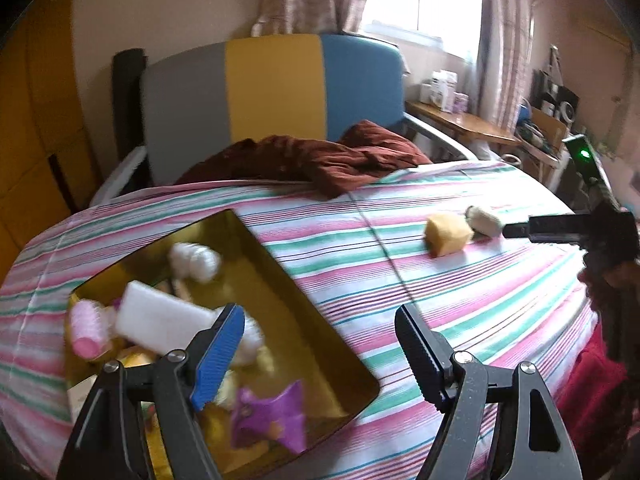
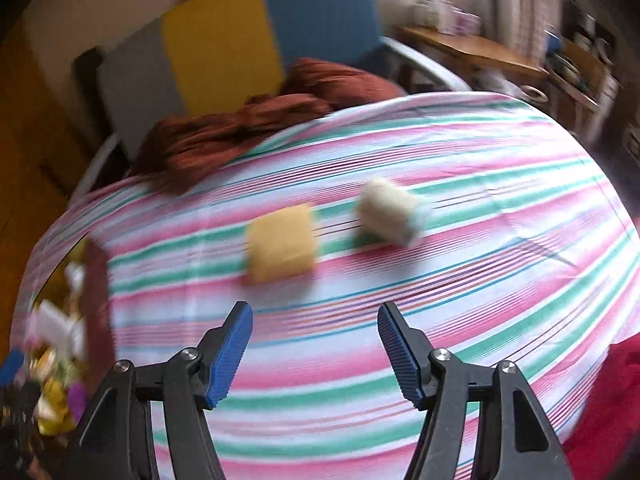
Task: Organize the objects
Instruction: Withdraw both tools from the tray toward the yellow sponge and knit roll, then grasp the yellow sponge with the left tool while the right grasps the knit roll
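A gold tray (image 1: 320, 344) lies on the striped bedsheet (image 1: 460, 300) and holds several small items, among them a white block (image 1: 160, 320), a pink roller (image 1: 86, 328) and a purple piece (image 1: 276, 412). My left gripper (image 1: 320, 316) hovers open over the tray's right rim with nothing between its fingers. A yellow sponge (image 2: 280, 244) and a white roll (image 2: 390, 212) lie loose on the sheet, just beyond my right gripper (image 2: 315, 314), which is open and holds nothing. In the left wrist view a black finger (image 1: 532, 229) of the right gripper reaches in beside the roll (image 1: 484, 220) and the sponge (image 1: 448, 234). The right wrist view is blurred.
A crumpled maroon cloth (image 1: 320, 160) lies at the far edge of the sheet, before a chair back (image 1: 272, 88) in grey, yellow and blue. A wooden side table (image 1: 464, 124) with boxes stands at the back right. Red fabric (image 2: 612, 400) shows at the near right.
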{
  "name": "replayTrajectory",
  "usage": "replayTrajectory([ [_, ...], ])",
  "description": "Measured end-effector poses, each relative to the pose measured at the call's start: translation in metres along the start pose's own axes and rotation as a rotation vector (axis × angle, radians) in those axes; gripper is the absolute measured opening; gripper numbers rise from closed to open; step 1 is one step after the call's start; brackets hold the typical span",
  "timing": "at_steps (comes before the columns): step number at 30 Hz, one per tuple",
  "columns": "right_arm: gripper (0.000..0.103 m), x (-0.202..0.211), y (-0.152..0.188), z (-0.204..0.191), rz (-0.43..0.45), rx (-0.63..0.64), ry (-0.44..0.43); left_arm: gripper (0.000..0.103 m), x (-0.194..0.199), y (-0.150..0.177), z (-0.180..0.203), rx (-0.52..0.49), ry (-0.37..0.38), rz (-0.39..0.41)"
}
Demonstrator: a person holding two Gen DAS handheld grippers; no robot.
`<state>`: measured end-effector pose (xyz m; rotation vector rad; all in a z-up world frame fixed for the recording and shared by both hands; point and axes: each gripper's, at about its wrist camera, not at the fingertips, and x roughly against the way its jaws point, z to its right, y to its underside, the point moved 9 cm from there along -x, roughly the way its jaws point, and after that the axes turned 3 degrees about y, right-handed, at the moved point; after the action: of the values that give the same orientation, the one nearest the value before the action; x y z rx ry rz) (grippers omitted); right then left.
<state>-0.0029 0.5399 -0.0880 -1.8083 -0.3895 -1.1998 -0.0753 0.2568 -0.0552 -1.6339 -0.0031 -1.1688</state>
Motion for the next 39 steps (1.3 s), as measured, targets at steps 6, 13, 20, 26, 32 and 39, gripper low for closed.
replayTrajectory([
  [6,0.077,-0.032,-0.034,0.047,-0.024,-0.225,-0.021,0.081,-0.031,-0.015,0.030,0.008,0.072,-0.048],
  [13,0.080,-0.072,-0.062,0.059,-0.034,-0.297,0.012,0.082,-0.070,-0.030,0.056,0.011,0.106,-0.100],
  [20,0.078,-0.100,-0.069,0.057,-0.066,-0.258,0.040,0.082,-0.098,-0.037,0.062,0.049,0.124,-0.147],
  [26,0.055,-0.091,-0.062,0.058,-0.078,-0.174,0.054,0.082,-0.126,-0.046,0.071,0.102,0.157,-0.202],
  [32,0.055,-0.043,-0.063,0.060,0.015,-0.155,0.023,0.082,-0.153,-0.058,0.093,0.120,0.187,-0.240],
  [39,0.055,-0.032,-0.074,0.065,0.082,-0.186,0.004,0.084,-0.192,-0.067,0.135,0.126,0.226,-0.304],
])
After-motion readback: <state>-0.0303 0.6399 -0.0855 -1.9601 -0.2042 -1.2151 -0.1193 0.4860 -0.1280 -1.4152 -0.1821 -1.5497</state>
